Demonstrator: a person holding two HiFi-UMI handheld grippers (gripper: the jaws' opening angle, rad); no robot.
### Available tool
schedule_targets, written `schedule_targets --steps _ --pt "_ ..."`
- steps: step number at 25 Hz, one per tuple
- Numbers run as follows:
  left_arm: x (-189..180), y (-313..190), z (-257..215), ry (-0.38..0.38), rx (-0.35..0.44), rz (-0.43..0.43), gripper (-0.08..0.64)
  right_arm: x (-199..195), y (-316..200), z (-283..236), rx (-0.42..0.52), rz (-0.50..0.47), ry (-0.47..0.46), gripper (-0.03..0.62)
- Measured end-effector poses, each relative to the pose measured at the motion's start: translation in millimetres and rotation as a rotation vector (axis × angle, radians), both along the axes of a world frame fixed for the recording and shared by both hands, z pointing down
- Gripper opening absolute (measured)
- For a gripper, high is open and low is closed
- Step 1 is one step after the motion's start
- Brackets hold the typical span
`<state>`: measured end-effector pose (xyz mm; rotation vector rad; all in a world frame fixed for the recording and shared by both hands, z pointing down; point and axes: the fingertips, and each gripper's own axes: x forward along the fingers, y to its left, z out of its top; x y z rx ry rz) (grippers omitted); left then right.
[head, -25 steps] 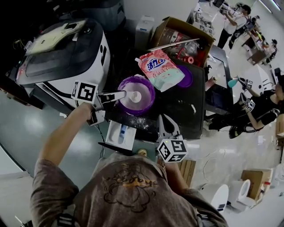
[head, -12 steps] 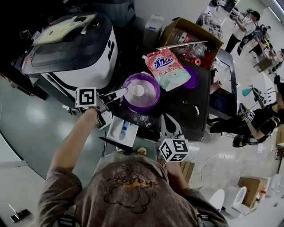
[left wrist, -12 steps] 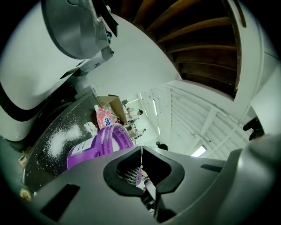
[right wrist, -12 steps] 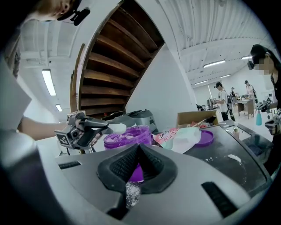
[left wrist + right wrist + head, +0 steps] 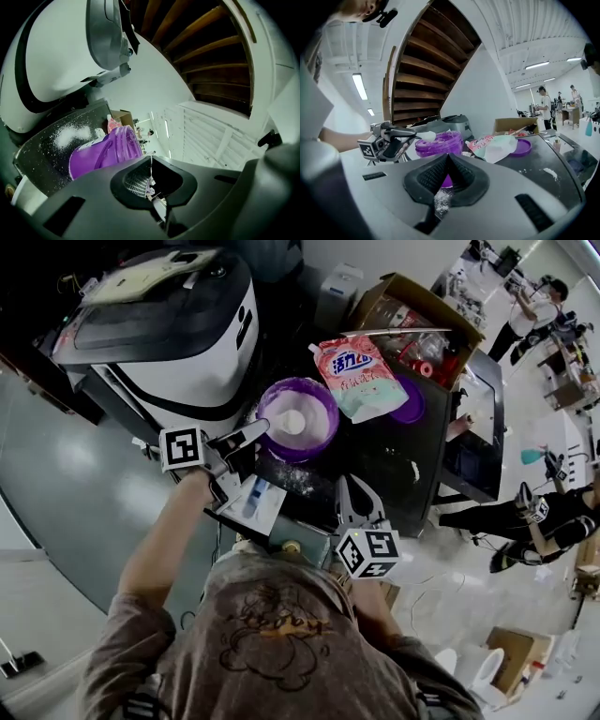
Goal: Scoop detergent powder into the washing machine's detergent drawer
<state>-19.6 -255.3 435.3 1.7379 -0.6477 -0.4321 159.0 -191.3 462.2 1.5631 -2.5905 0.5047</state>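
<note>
One powder-filled white scoop (image 5: 292,421) is clenched by left gripper (image 5: 251,435) fingers over the purple tub (image 5: 324,397); right gripper (image 5: 353,489) fingers closed empty.

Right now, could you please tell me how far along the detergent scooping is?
Done: the tub is open, its lid set aside, and the drawer is pulled out. In hand: the left gripper is shut on the scoop, heaped with powder, above the tub. Left: carrying it to the drawer and tipping it in. The right gripper is shut and empty.
</note>
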Motion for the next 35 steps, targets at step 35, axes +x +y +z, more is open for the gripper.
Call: schedule_targets --steps 35 --pt "-67.7 87.9 -6.2 -0.024 0.048 0.013 0.023 -64.5 81.4 2.2 0.004 0.015 -0.004 0.002"
